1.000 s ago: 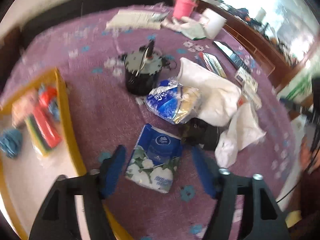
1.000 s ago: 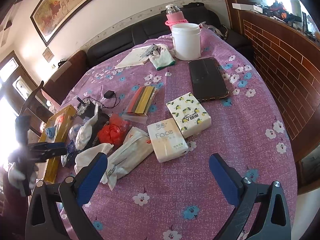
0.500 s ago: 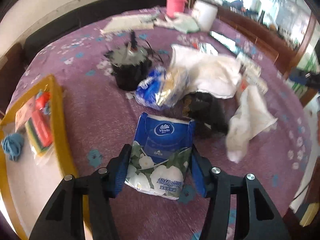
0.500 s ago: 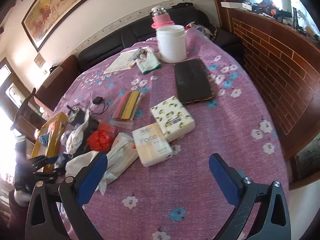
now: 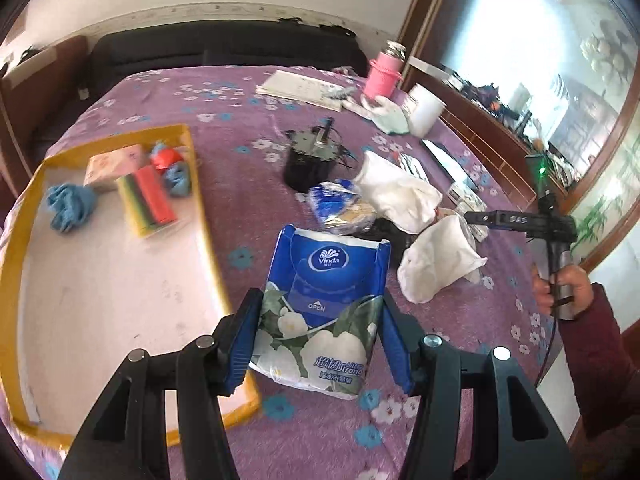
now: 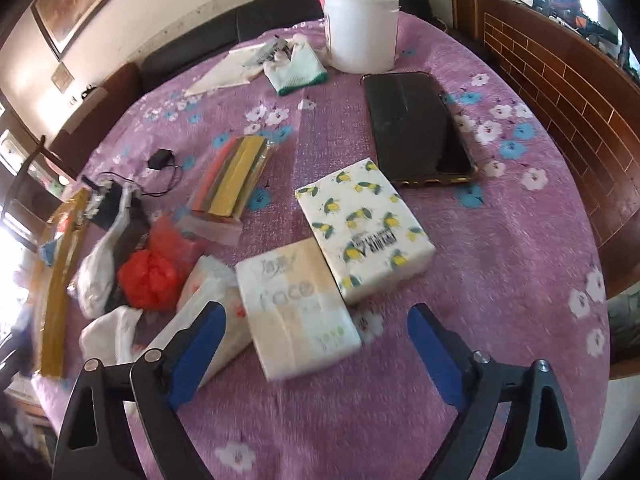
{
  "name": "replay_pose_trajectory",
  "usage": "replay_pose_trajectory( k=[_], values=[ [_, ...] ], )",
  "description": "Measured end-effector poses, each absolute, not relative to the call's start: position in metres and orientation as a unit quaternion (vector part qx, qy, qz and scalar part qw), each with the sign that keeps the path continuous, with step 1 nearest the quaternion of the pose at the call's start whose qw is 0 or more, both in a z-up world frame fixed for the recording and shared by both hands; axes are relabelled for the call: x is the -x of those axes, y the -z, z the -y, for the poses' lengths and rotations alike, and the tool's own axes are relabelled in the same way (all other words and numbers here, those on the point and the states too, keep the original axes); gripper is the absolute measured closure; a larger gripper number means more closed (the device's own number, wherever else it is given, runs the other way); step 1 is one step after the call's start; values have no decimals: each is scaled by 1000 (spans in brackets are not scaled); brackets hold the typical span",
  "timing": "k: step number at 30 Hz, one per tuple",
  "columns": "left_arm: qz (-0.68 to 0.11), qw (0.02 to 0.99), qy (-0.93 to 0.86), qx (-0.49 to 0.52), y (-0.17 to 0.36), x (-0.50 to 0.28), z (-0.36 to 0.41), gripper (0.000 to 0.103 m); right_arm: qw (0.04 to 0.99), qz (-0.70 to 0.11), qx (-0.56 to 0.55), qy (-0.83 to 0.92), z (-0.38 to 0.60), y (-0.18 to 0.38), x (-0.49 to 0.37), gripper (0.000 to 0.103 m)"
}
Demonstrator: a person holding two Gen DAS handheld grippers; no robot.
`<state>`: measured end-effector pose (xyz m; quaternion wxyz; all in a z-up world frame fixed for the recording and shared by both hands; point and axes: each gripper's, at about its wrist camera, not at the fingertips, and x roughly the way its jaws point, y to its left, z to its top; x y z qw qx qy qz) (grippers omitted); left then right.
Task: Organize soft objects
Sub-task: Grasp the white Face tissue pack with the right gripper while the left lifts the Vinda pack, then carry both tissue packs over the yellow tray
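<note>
Lifted since the earlier frame, the blue tissue pack [image 5: 324,312] sits clamped in the left gripper [image 5: 320,340] fingers beside the tray [image 5: 16,240], which holds few items; the right gripper [image 6: 316,344] fingers, apart and closing, straddle a cream tissue pack [image 6: 296,304]; many remain on the bench [image 6: 500,260].

Blue floral tissue pack [image 5: 322,312] held upright, beside the yellow-rimmed tray [image 5: 208,216].

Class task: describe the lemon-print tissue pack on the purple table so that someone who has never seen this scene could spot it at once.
Start at the purple flowered tablecloth and find the black phone near the white tub. Just in front of the phone lies the lemon-print tissue pack. Unlike the plain cream "Face" tissue pack touching it, it is white, dotted with yellow lemons and green leaves.
</note>
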<state>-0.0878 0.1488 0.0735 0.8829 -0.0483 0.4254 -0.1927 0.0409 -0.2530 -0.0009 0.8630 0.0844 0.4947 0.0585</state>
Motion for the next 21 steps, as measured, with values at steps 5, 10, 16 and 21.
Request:
replay_pose_trajectory(
  k=[5,10,16,21],
  values=[
    [-413,890,169,88,-77,98,-179,48,863,-491,-100,-60,254,-2,-38,44],
    [-400,896,151,118,-80,106,-206,48,874,-470,-110,-46,261,-22,-12,48],
    [-400,901,111,123,-81,109,-243,48,901,-420,-88,-68,237,-78,26,47],
    [-429,891,67,129,-73,91,-279,47,900,-408,-50,-145,167,-104,34,47]
  ],
)
